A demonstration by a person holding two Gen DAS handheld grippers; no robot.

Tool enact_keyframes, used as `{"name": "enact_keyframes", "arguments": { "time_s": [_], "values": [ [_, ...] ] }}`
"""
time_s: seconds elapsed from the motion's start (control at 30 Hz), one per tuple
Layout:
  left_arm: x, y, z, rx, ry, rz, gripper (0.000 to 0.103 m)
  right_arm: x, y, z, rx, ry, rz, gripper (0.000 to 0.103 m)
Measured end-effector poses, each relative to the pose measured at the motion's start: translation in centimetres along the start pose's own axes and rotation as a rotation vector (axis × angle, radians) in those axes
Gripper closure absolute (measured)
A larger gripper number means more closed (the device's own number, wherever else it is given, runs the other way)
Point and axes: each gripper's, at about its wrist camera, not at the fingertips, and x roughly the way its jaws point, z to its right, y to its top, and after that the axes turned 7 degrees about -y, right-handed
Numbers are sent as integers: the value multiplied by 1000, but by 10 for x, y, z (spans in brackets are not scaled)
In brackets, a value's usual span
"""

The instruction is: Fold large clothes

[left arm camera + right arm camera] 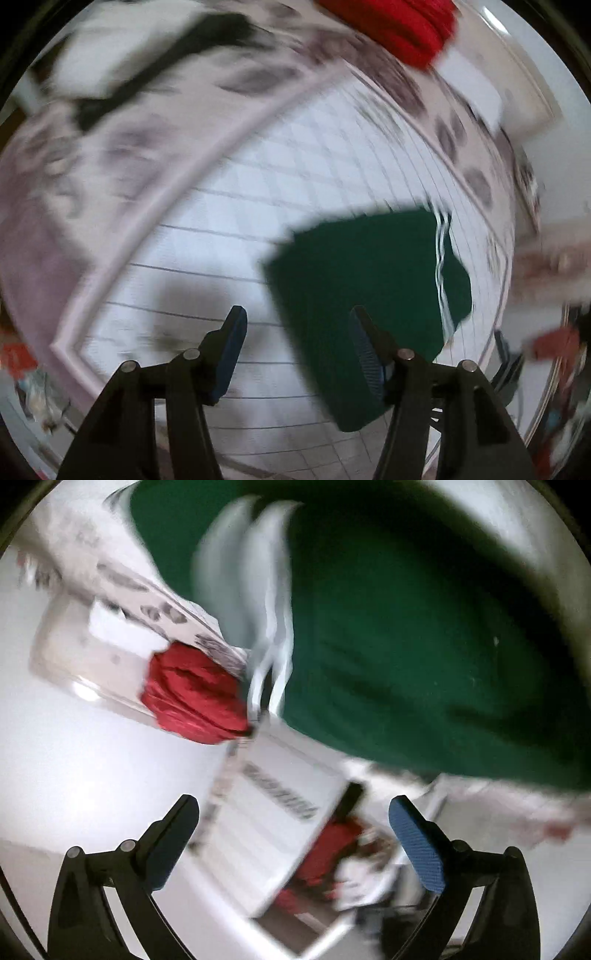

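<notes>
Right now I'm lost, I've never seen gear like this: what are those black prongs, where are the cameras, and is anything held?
A person holds a hand gripper in each hand; a camera on each looks along its two fingers. The left gripper looks down on a bed with a white gridded sheet, where a folded green garment lies. The right gripper sees that garment close up, with a red cloth beyond. Both stand open and hold nothing. The blur hides finer detail.
</notes>
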Motion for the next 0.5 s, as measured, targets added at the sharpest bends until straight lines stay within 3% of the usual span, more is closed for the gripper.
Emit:
{"name": "enact_keyframes", "arguments": {
  "time_s": [0.07,0.2,0.27,0.33,0.4,0.5],
  "values": [
    [40,-10,26,60,24,-32,48,-16,4,-23,-162,-180,33,0],
    [110,-17,49,147,153,-60,46,-36,2,-90,-611,-560,151,0],
    [134,-18,53,177,214,-59,36,-28,2,-116,-820,-720,213,0],
    [145,-19,60,215,247,-29,15,-6,11,-136,-998,-858,235,0],
    [150,-21,65,233,266,-20,8,17,32,-143,-1050,-891,197,0],
    [151,-23,66,236,282,-9,6,48,78,-130,-956,-919,111,0]
  ]
}}
